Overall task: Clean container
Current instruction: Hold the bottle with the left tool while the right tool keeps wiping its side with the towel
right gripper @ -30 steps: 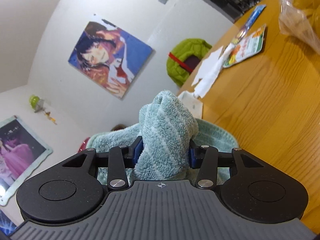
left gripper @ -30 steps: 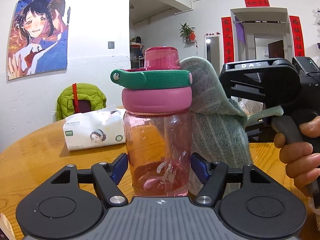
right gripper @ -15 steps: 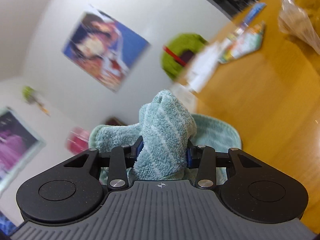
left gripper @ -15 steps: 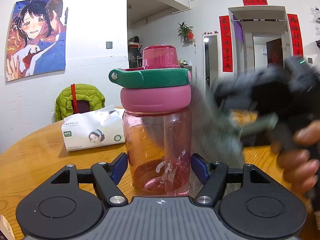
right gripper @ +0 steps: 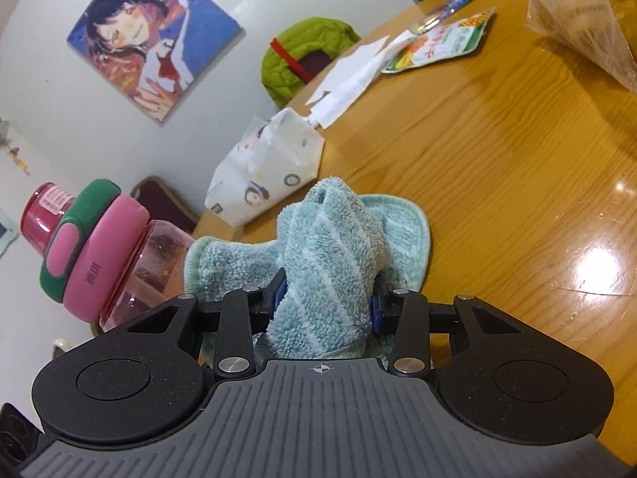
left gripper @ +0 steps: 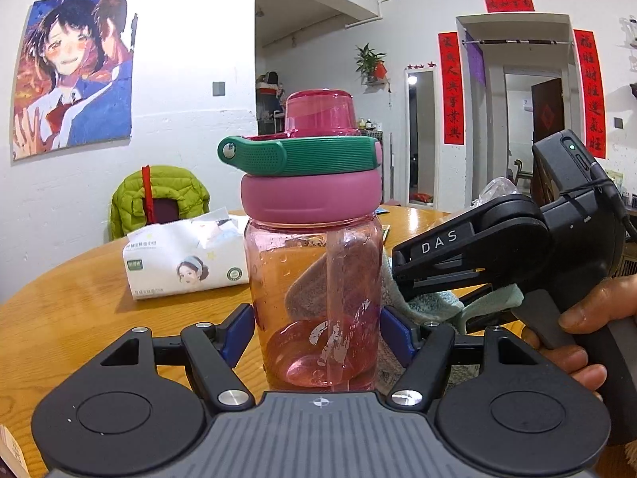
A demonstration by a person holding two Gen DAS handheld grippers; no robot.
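Pink water bottle (left gripper: 314, 279) is standing upright on the wooden table (left gripper: 79, 302), and the left gripper (left gripper: 316, 336) is gripping it low on its clear body, the blue-padded jaws pressing in on either side. Its pink lid (left gripper: 310, 195) and green carry loop (left gripper: 298, 155) are sitting closed on top, with a translucent spout cap above them — a straw is running down inside.

To the bottle's right, the right gripper (right gripper: 324, 302) is holding a bunched teal towel (right gripper: 330, 255), jaws clenched on the fold; in the left wrist view the cloth is lying against the bottle's far side, showing as a grey shape through the plastic. A hand (left gripper: 585, 330) is wrapping around that gripper's handle.

Further out, a white tissue pack (left gripper: 187, 259) is lying on the table behind the bottle. In the right wrist view a snack packet (right gripper: 442, 44), a clear plastic bag (right gripper: 585, 20) and torn white paper (right gripper: 350, 79) are resting farther across the table. A chair draped with a green puffer jacket (left gripper: 159, 195) is standing at the wall beneath an anime poster (left gripper: 71, 71).
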